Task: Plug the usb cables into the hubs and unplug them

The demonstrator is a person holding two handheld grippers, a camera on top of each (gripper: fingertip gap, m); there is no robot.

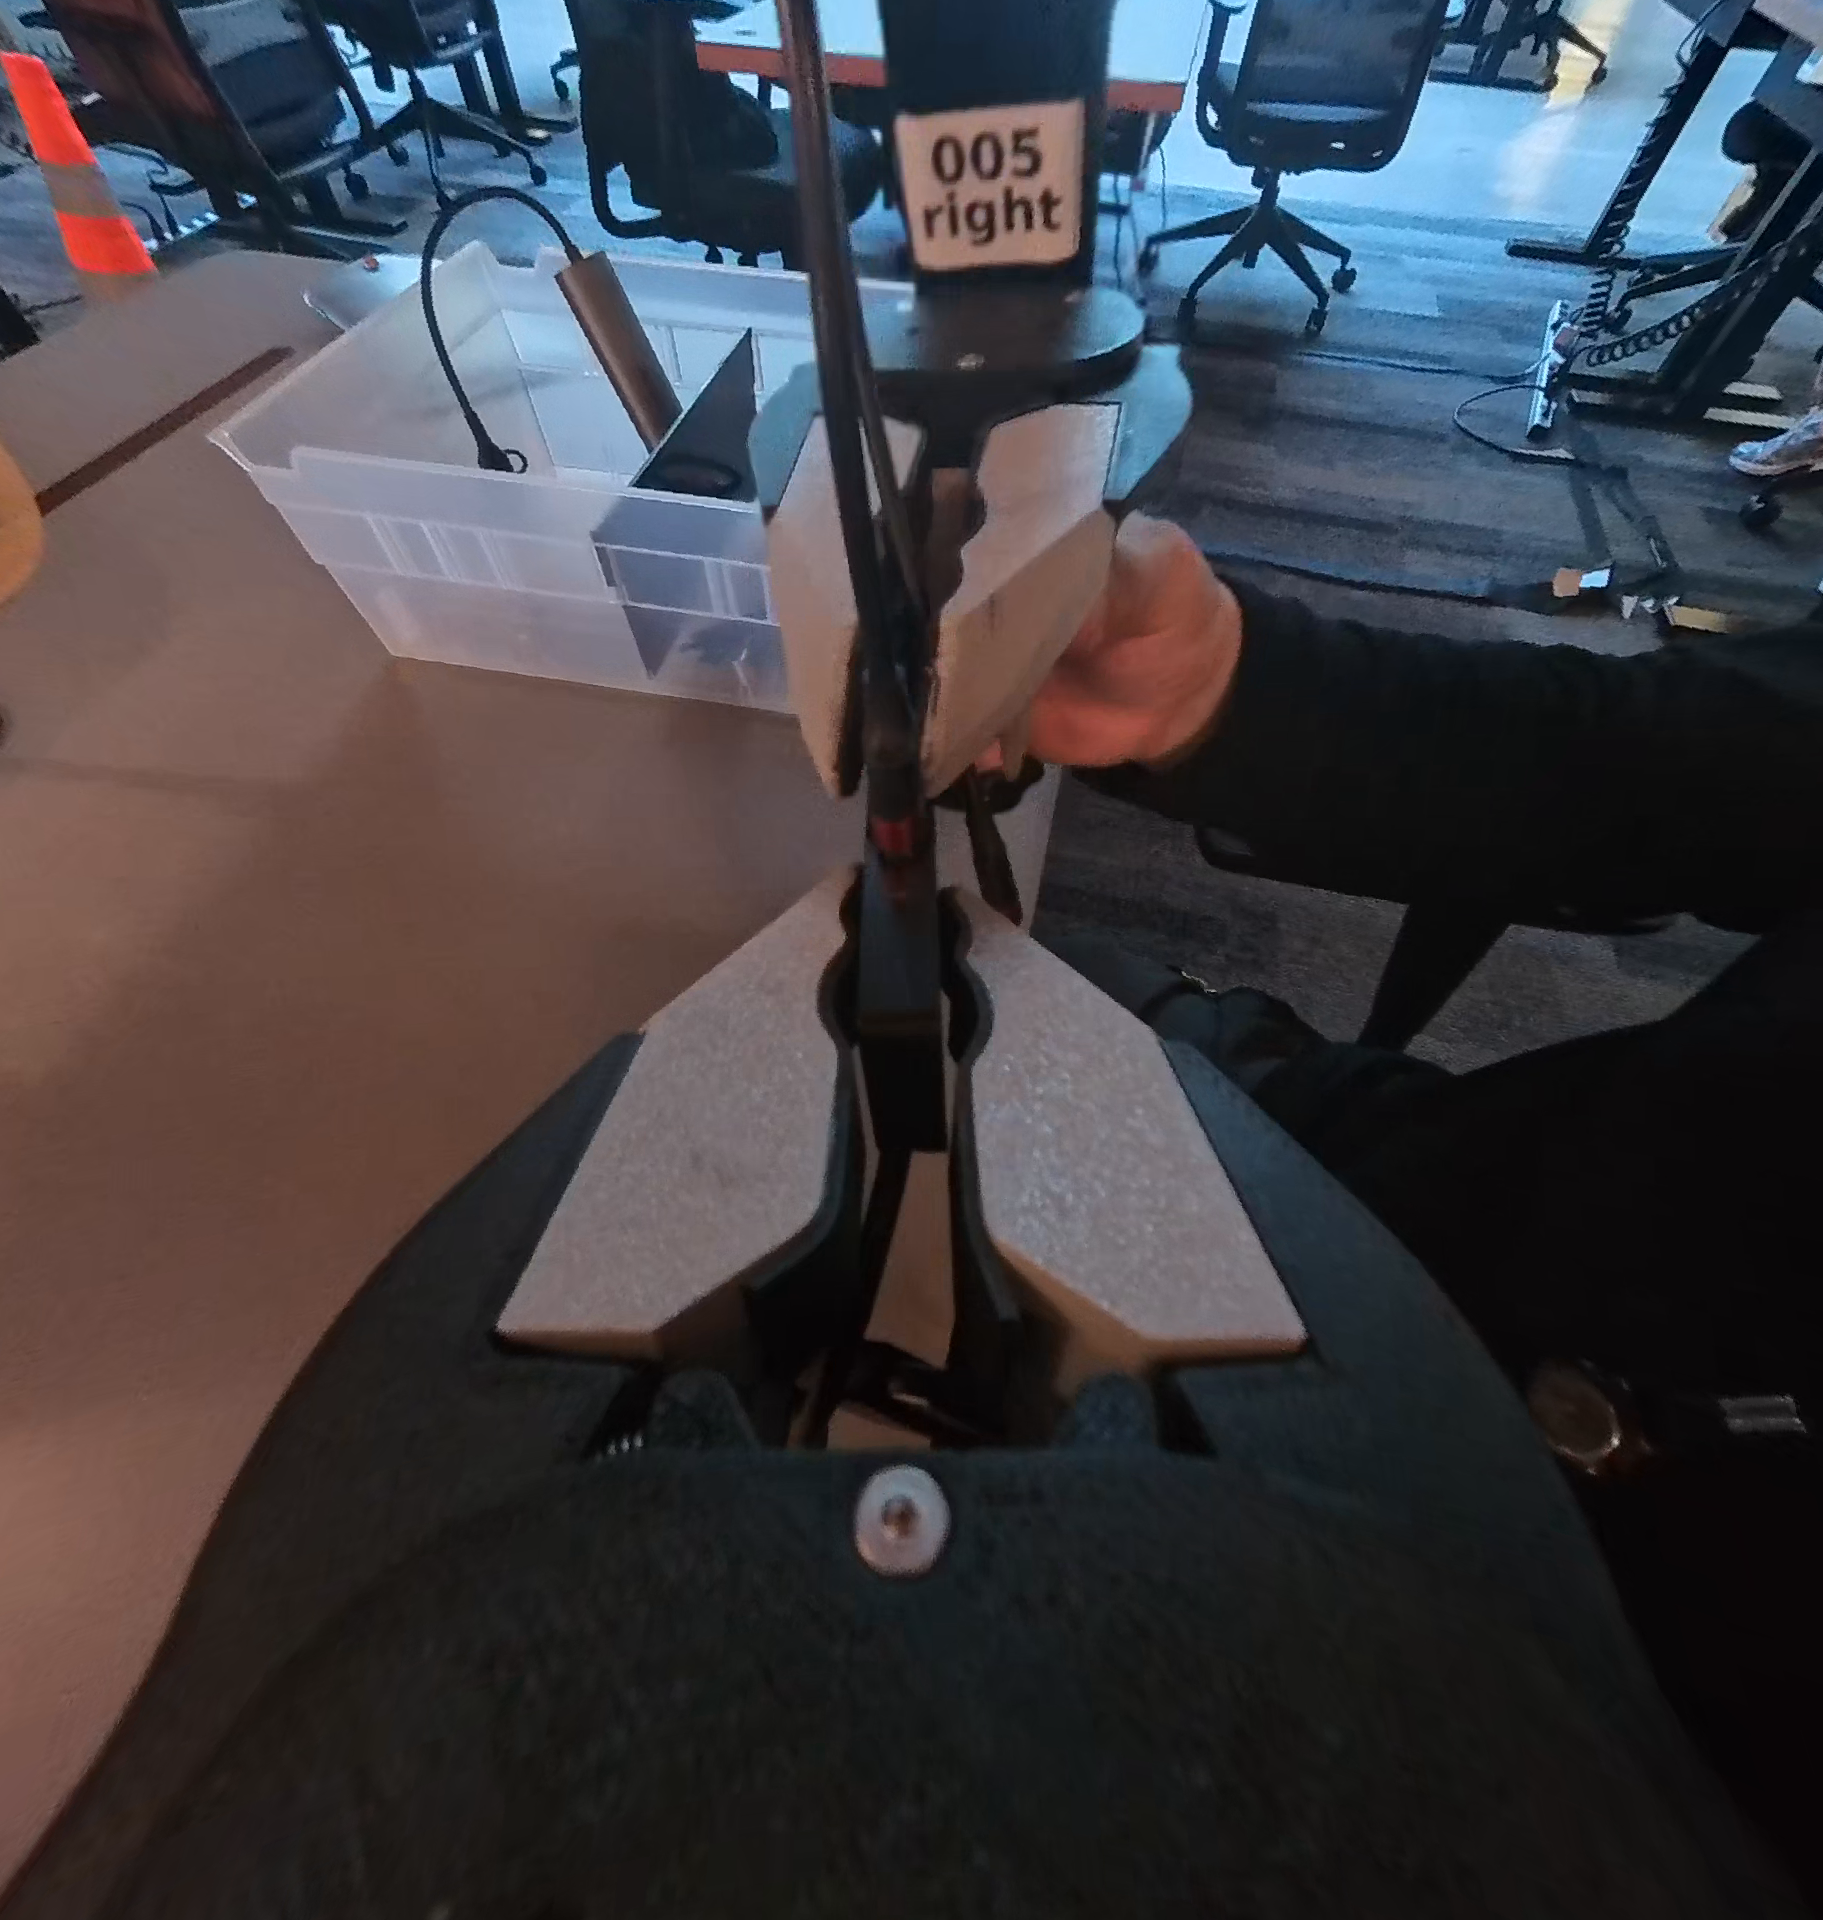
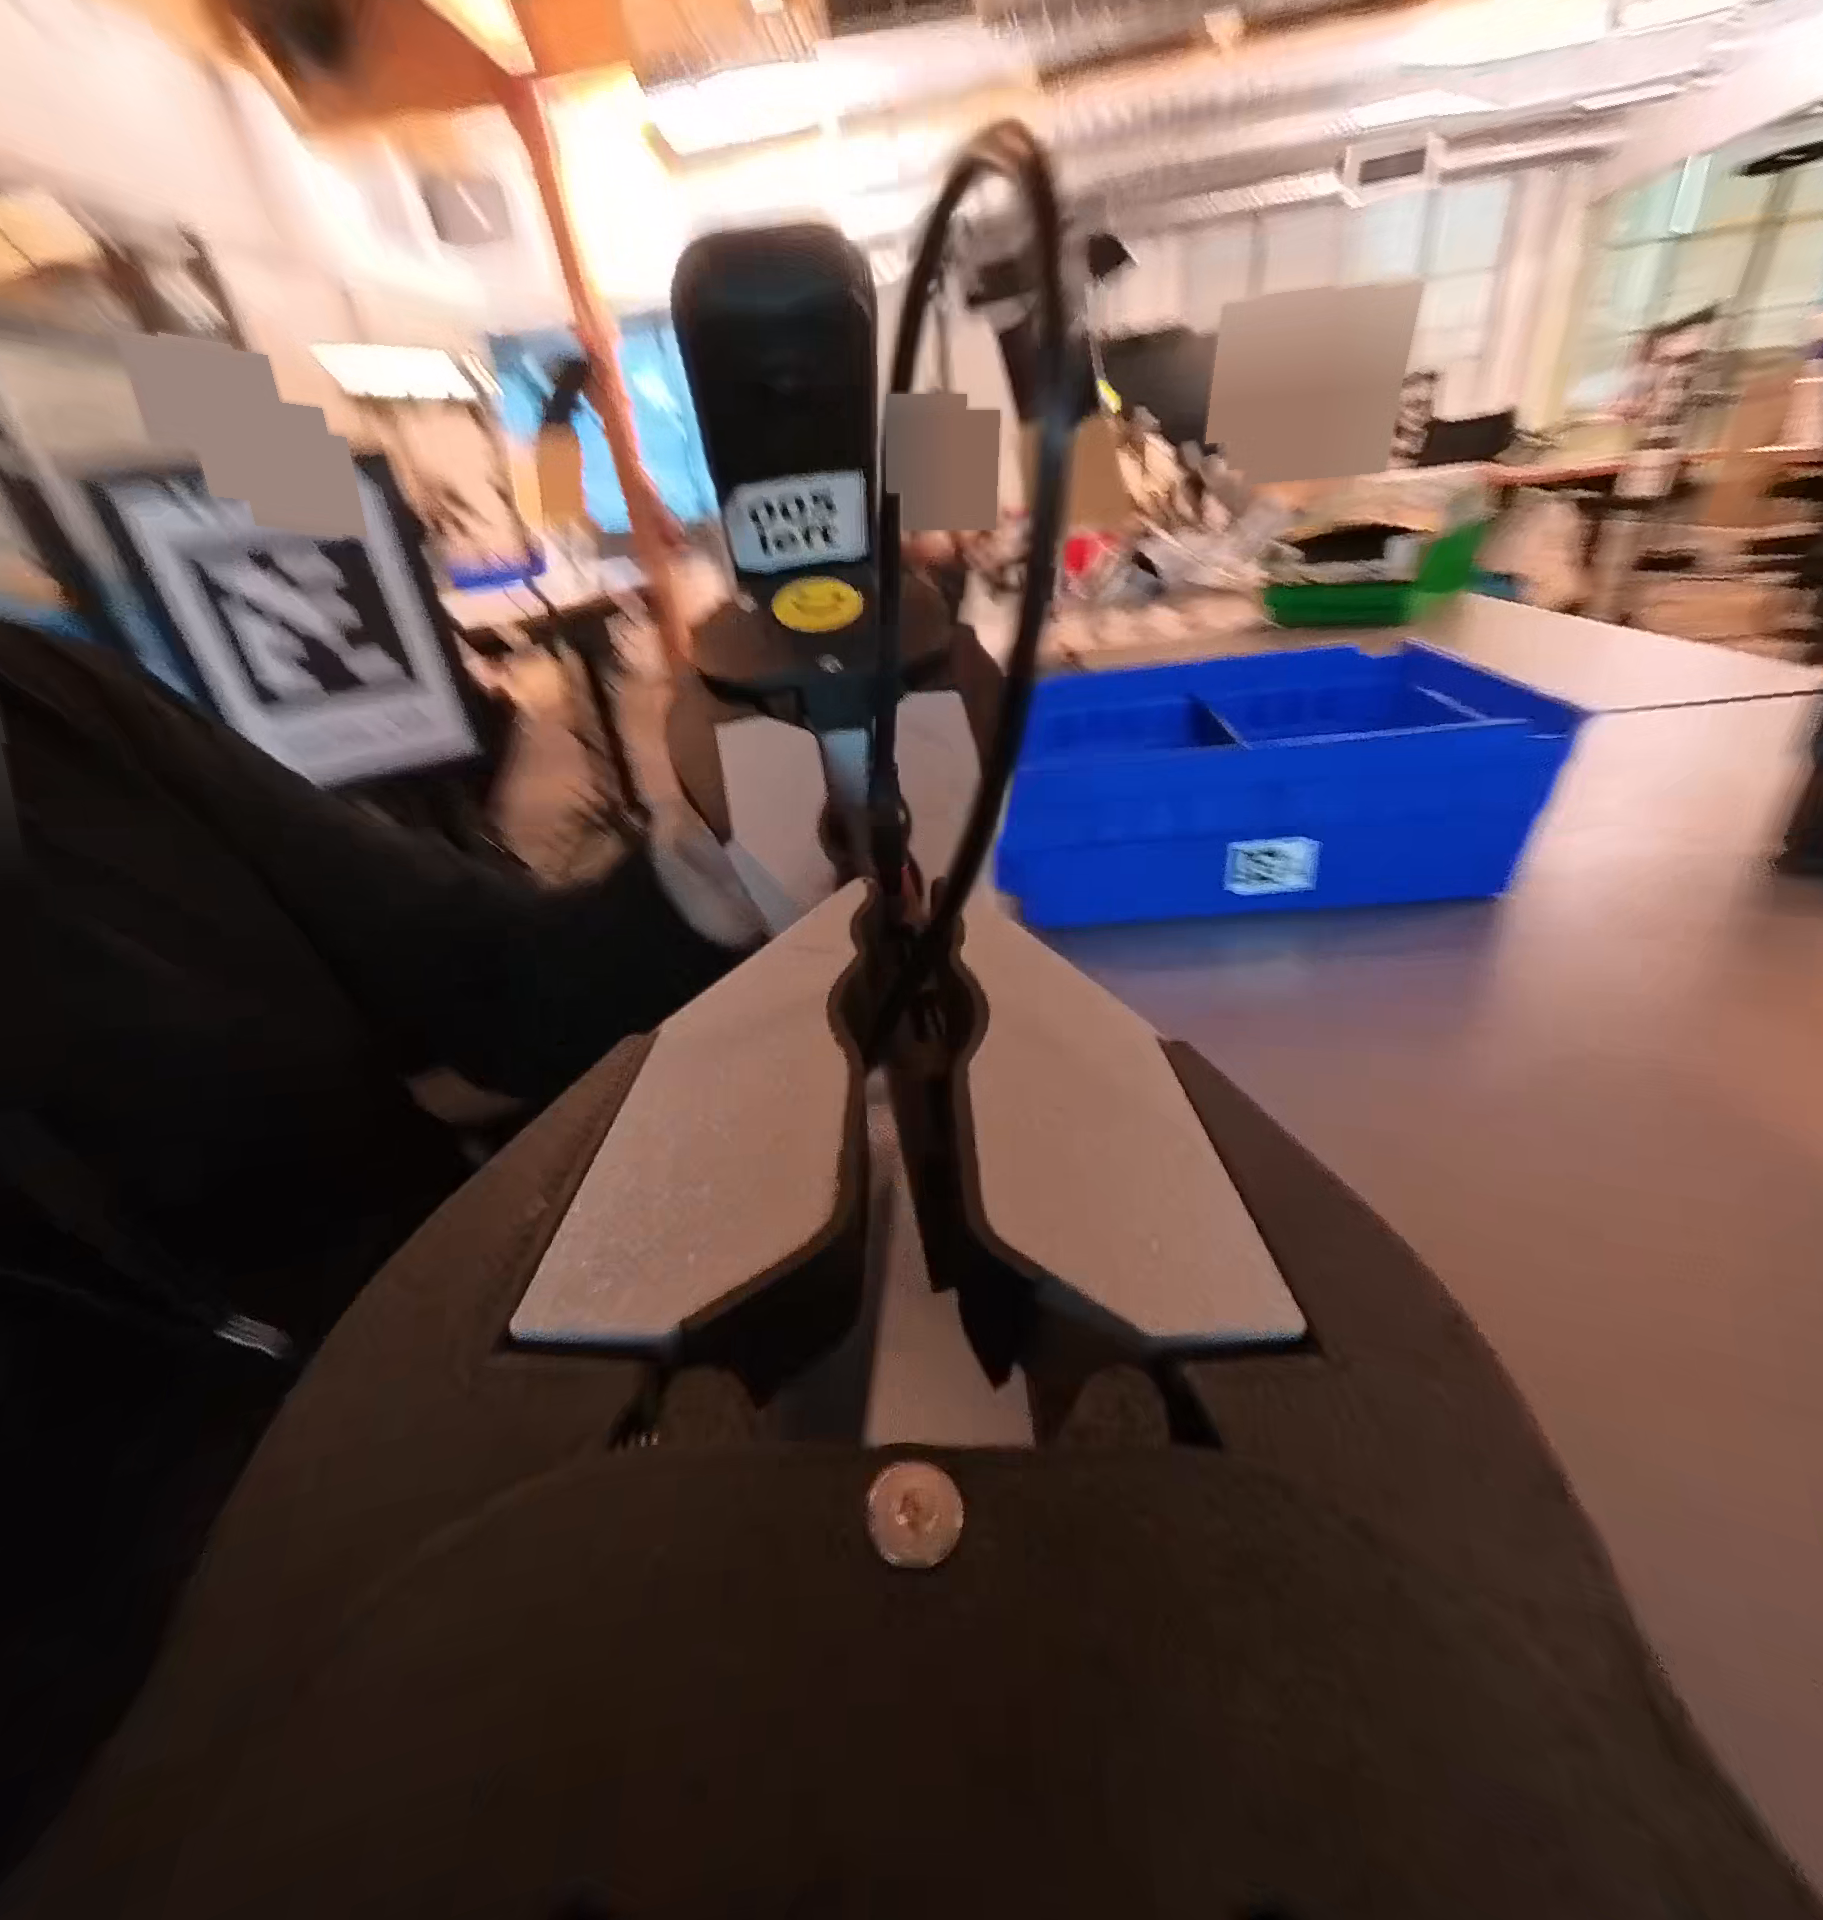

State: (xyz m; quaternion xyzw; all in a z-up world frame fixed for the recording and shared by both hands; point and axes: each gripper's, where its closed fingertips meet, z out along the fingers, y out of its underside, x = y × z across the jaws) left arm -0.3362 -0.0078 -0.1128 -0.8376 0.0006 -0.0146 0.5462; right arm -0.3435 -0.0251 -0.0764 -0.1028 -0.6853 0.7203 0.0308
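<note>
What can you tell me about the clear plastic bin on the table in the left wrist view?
The clear plastic bin is a frosted, see-through rectangular box with ribbed walls and inner dividers. It stands upright on the brown table, beyond the two grippers, and neither one touches it. Inside, a grey hub leans tilted against a dark divider, and a black cable arches up above the rim and back down.

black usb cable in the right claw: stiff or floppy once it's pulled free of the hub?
Probably springy rather than limp: the black cable stands in a self-supporting arc above the right claw. Likely light, since that loop holds up unaided. The free length may swing or whip; the left claw pins only the black hub, not the cable.
</note>
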